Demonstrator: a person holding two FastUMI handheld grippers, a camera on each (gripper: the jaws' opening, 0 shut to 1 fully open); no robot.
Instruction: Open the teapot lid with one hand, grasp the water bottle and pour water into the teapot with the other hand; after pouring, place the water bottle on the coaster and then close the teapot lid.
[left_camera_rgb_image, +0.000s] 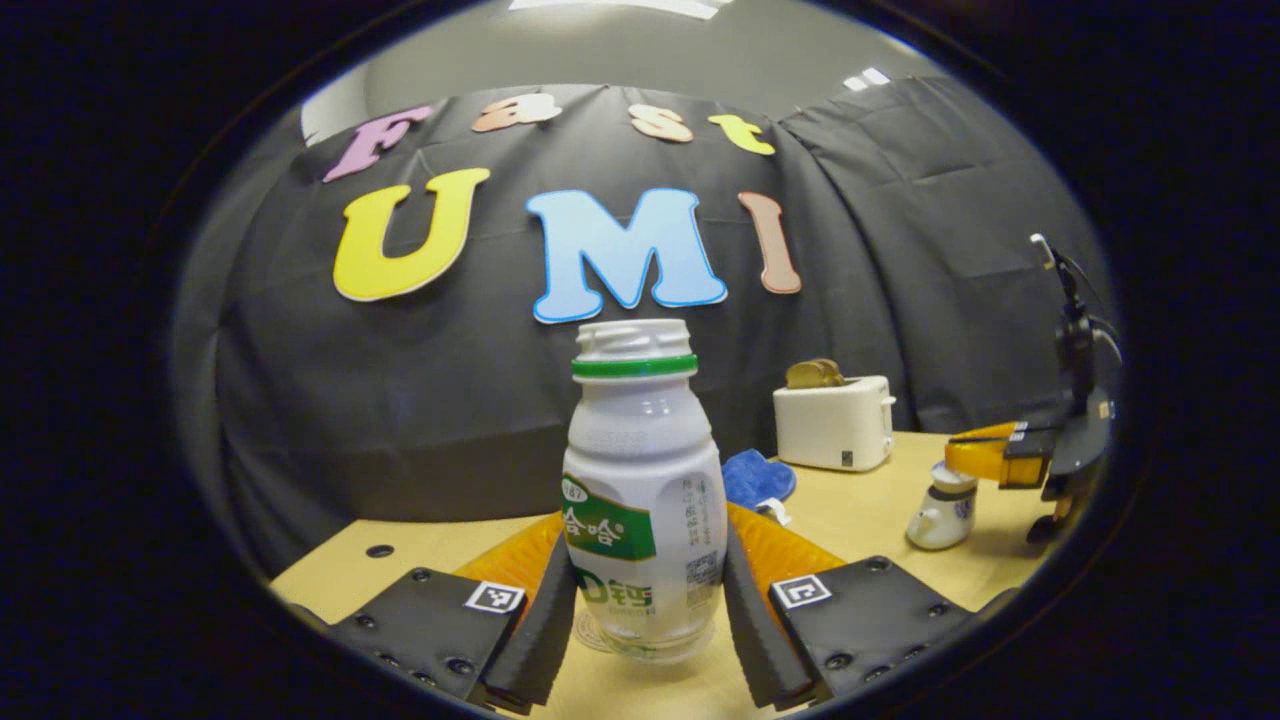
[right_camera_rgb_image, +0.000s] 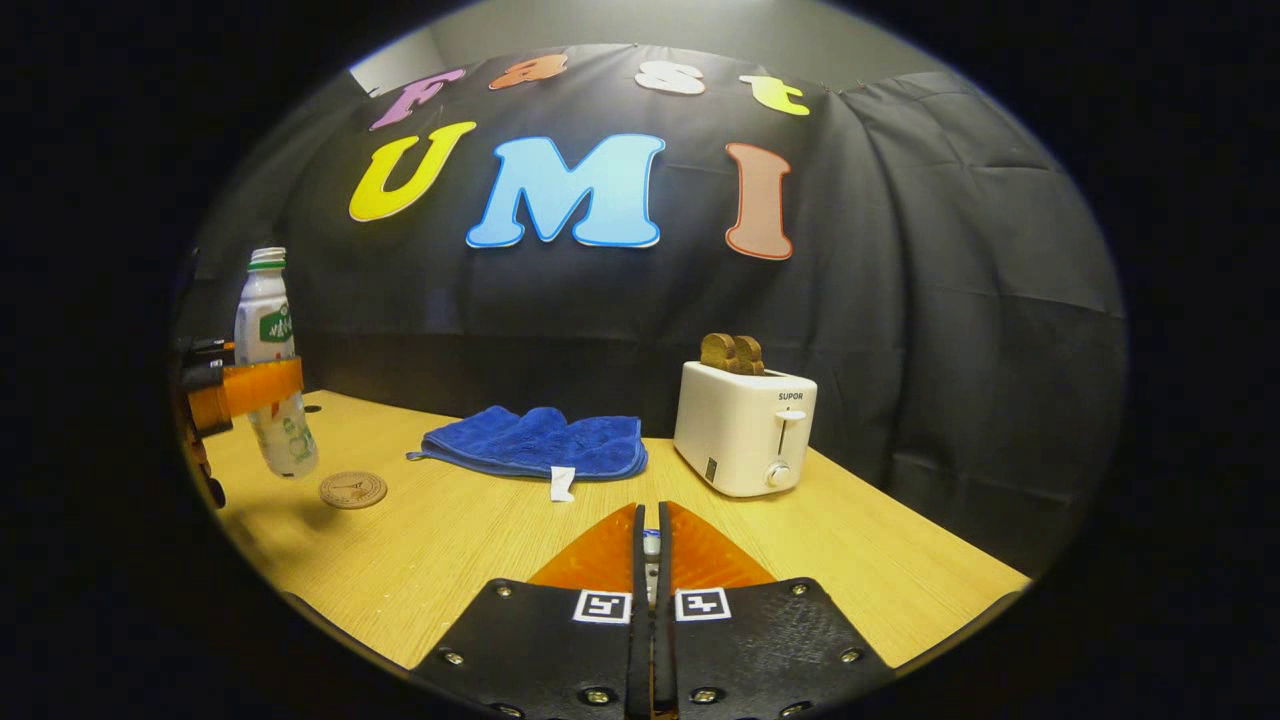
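Note:
A white plastic water bottle with a green neck ring and no cap stands upright between my left gripper's fingers, which are shut on its lower body. In the right gripper view the bottle hangs a little above the table in the left gripper, just left of the round brown coaster. My right gripper is shut on a small pale knob. In the left gripper view the right gripper sits right on top of the small white teapot, pinching its lid.
A white toaster with bread slices in it stands at the back of the wooden table. A folded blue cloth lies between the toaster and the coaster. The black cloth wall closes off the back.

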